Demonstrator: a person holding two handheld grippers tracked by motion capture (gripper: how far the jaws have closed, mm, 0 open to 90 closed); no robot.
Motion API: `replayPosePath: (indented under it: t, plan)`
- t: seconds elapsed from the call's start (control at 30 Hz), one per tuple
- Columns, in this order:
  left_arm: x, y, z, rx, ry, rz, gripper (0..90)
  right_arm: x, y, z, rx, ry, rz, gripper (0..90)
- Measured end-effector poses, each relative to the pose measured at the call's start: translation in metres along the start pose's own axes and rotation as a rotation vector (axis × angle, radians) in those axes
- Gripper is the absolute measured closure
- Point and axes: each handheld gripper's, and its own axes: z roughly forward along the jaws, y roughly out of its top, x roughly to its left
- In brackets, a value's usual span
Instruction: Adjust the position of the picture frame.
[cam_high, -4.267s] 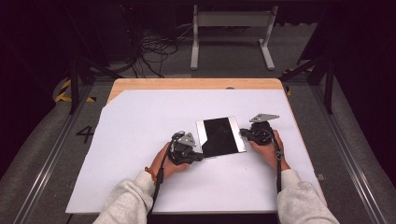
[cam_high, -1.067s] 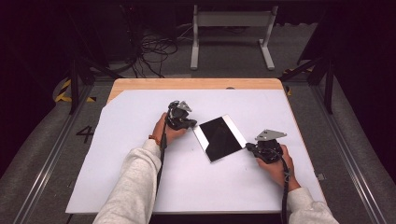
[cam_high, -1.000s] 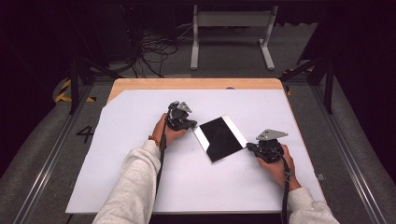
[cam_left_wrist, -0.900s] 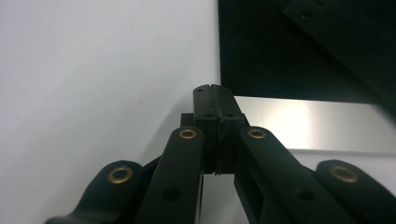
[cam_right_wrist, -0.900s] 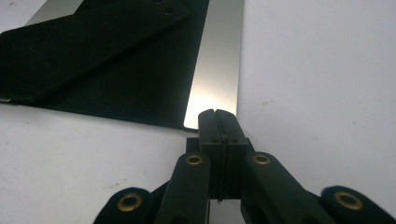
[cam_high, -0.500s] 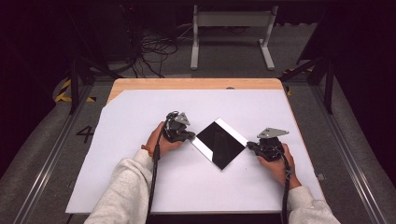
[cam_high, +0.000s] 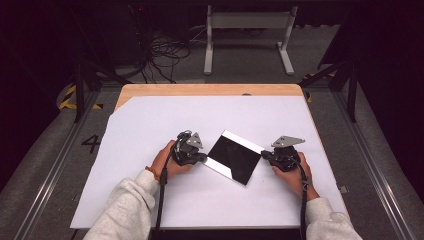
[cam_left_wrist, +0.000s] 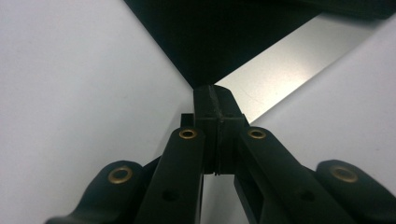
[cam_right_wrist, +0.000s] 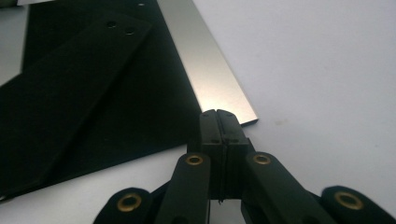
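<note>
Sleeves of pale grey come in from the near edge of the counter (cam_high: 150, 210), which is covered by a white sheet, and each hand carries a tool. Left tool (cam_high: 196, 158) lies on the sheet with its tip against the left corner of the dark panel (cam_high: 234, 159); in the left gripper view its black jaws are pressed fully together, nothing between them, the tip touching the corner where the panel's black face meets its silvery edge strip. Right tool (cam_high: 268, 156) sits at the panel's right corner, a grey three-cornered plate on top of it; in the right gripper view its jaws are likewise closed tight on nothing, their tip right at the end of the silver strip. The panel lies flat between the two tools, turned like a diamond, roughly mid-counter. Beyond the sheet a strip of bare wood shows at the far edge, then the floor (cam_high: 240, 75) with tangled cables (cam_high: 165, 55) and a white metal stand (cam_high: 250, 30).
</note>
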Motion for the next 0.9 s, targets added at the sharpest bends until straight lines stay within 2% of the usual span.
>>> replayPosePath:
  t: [0.03,0.13,0.2,0.3,0.43,0.67,0.73,0.8,0.9]
  plan:
    - [-0.001,-0.001,0.0,-0.011,-0.006,-0.001,90.0,0.001,0.0,0.0,-0.001,0.02,-0.006,90.0]
    - [-0.003,-0.004,0.0,-0.021,-0.006,-0.011,90.0,0.004,0.001,0.0,0.007,0.004,-0.02,90.0]
    - [-0.007,-0.007,-0.002,-0.029,-0.031,-0.025,90.0,0.004,0.004,0.001,0.024,-0.001,-0.021,90.0]
    - [-0.014,-0.009,-0.003,-0.027,-0.032,-0.017,90.0,0.002,0.003,0.002,0.01,0.017,-0.005,90.0]
    - [-0.019,-0.011,-0.006,-0.02,-0.039,-0.024,90.0,0.003,0.004,0.004,0.0,0.018,-0.016,90.0]
    - [-0.025,-0.023,-0.011,-0.047,-0.084,-0.051,90.0,0.006,0.008,0.009,-0.006,0.023,-0.023,90.0]
    - [-0.027,-0.025,-0.013,-0.047,-0.093,-0.046,90.0,0.008,0.009,0.009,-0.01,0.035,-0.016,90.0]
    - [-0.03,-0.027,-0.015,-0.044,-0.1,-0.044,90.0,0.013,0.011,0.012,-0.005,0.014,-0.026,90.0]
    - [-0.034,-0.03,-0.017,-0.047,-0.099,-0.04,90.0,0.015,0.013,0.013,-0.01,0.034,-0.025,90.0]
